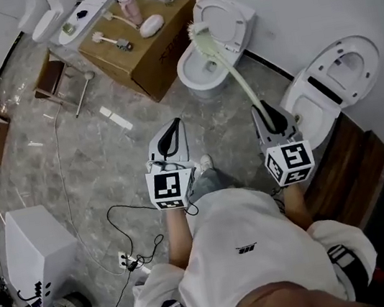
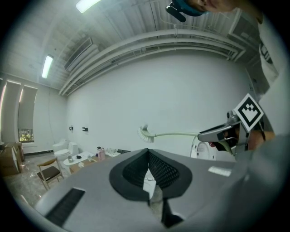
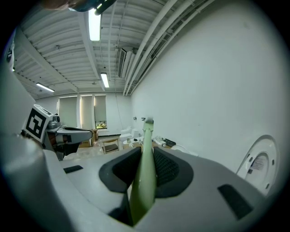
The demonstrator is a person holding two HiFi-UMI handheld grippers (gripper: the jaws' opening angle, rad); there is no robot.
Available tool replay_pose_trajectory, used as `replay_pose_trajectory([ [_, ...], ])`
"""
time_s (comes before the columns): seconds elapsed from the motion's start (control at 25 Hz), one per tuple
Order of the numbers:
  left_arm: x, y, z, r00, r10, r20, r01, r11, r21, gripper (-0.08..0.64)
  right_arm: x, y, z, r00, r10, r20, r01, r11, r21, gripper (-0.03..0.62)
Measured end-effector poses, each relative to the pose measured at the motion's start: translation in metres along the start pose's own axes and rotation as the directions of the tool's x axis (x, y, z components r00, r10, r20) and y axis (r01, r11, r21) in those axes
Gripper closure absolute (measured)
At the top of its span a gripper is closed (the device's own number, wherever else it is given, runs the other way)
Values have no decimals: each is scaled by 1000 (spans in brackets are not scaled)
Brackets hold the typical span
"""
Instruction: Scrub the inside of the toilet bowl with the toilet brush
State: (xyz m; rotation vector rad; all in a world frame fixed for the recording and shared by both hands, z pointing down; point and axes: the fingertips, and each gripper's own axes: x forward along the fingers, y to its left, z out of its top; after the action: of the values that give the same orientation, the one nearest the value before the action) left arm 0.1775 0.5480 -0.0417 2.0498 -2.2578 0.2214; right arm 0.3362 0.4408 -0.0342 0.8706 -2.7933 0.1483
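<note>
My right gripper [image 1: 271, 115] is shut on the pale green handle of the toilet brush [image 1: 235, 76]. The handle [image 3: 146, 172] runs forward between its jaws, and the white bristle head [image 1: 200, 36] hangs in the air over the white toilet bowl [image 1: 200, 64] with its lid up. My left gripper [image 1: 169, 137] is shut with nothing in it, held left of the right one above the floor. In the left gripper view the brush [image 2: 147, 133] and the right gripper [image 2: 222, 132] show to the right, against the white wall.
A second white toilet [image 1: 331, 89] stands at the right by the wall. A cardboard box [image 1: 138, 38] with brushes and bottles on top sits left of the bowl. A wooden chair [image 1: 50, 78], cables [image 1: 119, 219] and a white unit [image 1: 37, 251] lie on the grey floor.
</note>
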Motion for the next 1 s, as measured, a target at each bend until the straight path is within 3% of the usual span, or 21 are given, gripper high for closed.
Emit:
replay_pose_trajectory([
  [0.56, 96, 97, 3, 995, -100, 23, 100, 995, 14, 549, 124, 11, 16, 997, -68, -25, 68, 998, 1, 514],
  [1.0, 156, 133, 5, 988, -148, 49, 147, 989, 12, 549, 184, 7, 20, 995, -98, -27, 98, 995, -10, 514],
])
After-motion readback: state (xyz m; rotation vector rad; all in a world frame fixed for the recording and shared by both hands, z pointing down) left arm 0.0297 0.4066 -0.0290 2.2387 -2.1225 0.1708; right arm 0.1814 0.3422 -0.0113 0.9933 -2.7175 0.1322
